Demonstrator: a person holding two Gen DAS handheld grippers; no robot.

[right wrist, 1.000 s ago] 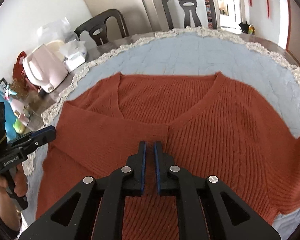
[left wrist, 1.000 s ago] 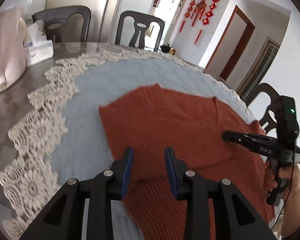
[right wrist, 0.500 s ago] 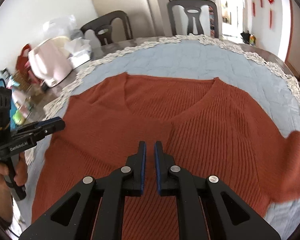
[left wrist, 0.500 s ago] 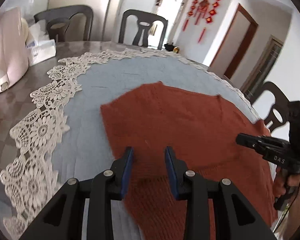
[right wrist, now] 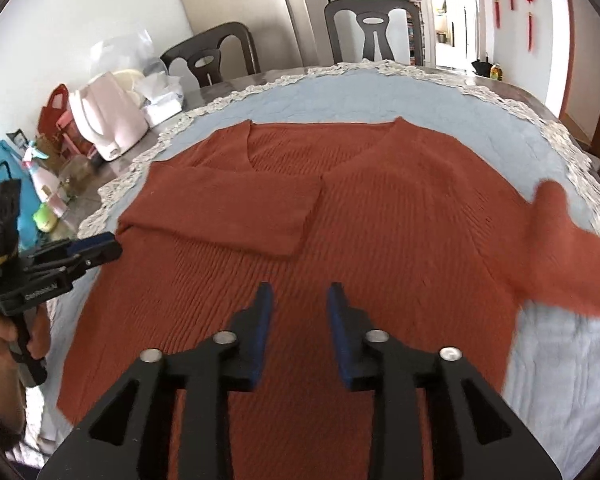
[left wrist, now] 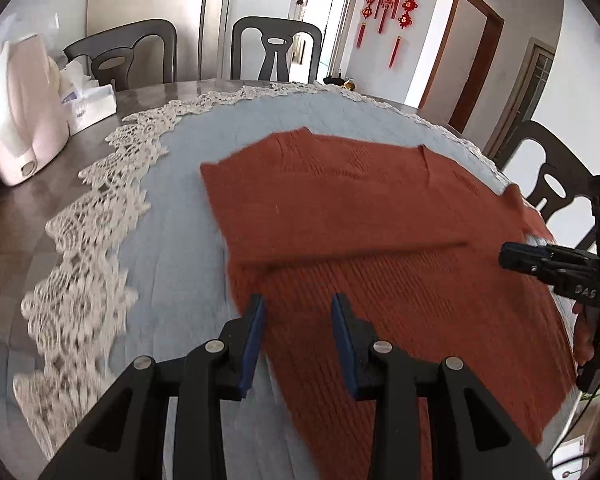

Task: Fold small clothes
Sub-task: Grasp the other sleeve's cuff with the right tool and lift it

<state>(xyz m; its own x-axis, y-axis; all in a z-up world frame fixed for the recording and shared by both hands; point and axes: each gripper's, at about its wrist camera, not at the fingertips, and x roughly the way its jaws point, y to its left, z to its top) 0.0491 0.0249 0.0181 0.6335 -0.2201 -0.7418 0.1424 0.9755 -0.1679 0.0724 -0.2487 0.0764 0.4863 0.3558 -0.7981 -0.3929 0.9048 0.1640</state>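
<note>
Both tongs spread w/ nothing between, right tongs (right wrist: 296, 296) just opened, left tongs (left wrist: 298, 306) over sweater (right wrist: 340, 220) left edge

The sweater's (right wrist: 380, 216) outstretched sleeve (right wrist: 572, 256) smears into blur and runs off the frame's right edge. Lace trim (left wrist: 80, 312) at lower left of the left wrist view is streaked. The bottom edge cuts the sweater's hem in both views.

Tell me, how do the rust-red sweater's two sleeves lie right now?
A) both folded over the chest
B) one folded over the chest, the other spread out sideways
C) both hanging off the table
B: one sleeve lies folded across the sweater, while the other sleeve stretches out sideways.
</note>
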